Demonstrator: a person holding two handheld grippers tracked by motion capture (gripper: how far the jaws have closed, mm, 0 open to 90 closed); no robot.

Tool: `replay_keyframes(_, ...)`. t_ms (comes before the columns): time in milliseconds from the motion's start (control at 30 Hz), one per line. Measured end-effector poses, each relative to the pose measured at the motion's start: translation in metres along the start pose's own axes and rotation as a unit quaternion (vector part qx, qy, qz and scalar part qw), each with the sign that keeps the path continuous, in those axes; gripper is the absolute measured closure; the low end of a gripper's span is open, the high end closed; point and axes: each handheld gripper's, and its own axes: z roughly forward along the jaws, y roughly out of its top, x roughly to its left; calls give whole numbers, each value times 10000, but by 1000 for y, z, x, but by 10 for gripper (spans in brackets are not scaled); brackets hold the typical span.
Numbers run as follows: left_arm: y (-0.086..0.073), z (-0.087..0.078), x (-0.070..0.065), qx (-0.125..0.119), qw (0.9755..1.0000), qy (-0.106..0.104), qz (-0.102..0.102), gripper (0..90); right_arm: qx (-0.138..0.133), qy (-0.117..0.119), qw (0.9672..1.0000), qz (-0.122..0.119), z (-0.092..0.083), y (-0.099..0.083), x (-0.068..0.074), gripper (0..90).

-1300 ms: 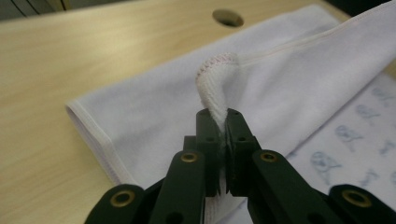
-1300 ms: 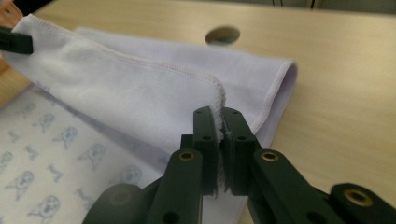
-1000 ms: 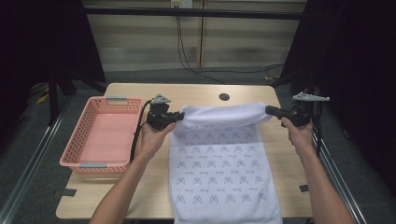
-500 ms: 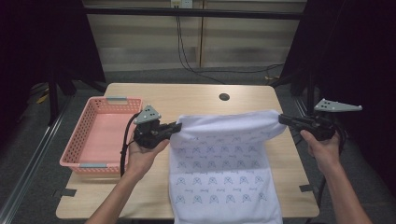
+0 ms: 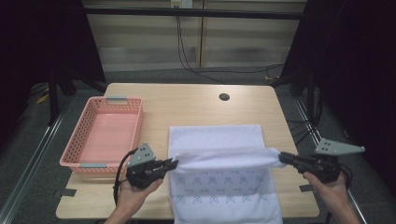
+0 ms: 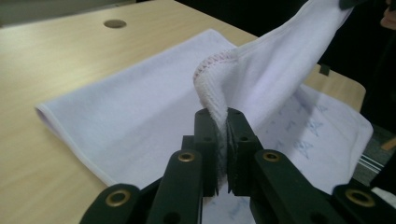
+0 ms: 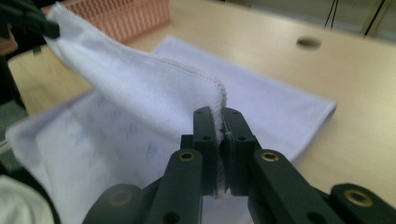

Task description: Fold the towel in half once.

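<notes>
A white towel [image 5: 215,137] with a faint blue pattern lies across the table's near half. Its lifted edge stretches taut between my two grippers. My left gripper [image 5: 173,163] pinches the left corner; in the left gripper view the hemmed corner [image 6: 212,88] sits between the jaws of the left gripper [image 6: 222,114]. Those jaws have just eased open slightly with the cloth still clamped. My right gripper [image 5: 283,157] is shut on the right corner, and in the right gripper view the hem [image 7: 215,88] runs into the right gripper [image 7: 219,114]. The plain underside faces up behind the lifted edge.
A pink plastic basket [image 5: 135,126] stands empty at the table's left, close to my left hand. The wooden table [image 5: 187,100] has a round cable hole [image 5: 224,97] near its far edge. Cables hang behind the table.
Both grippers have come toward the person with the towel's edge, folding it back over the patterned part. The plain underside now lies flat behind them.
</notes>
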Motion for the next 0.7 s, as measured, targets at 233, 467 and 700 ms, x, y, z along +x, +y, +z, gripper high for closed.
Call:
replay_keyframes(233,-37,6,-15,404,9987,-291,-116,839,393,237,9985,282,-4,-41,5,849)
replay_keyframes(467,-63,-2,-35,1254,9901,-627,43,786,888,353,9954,79,-8,-70,35,807)
replay_keyframes(700,-59,-19,-28,745,9922,-954,-288,691,876,522,9948,-35,-14,-73,41,722)
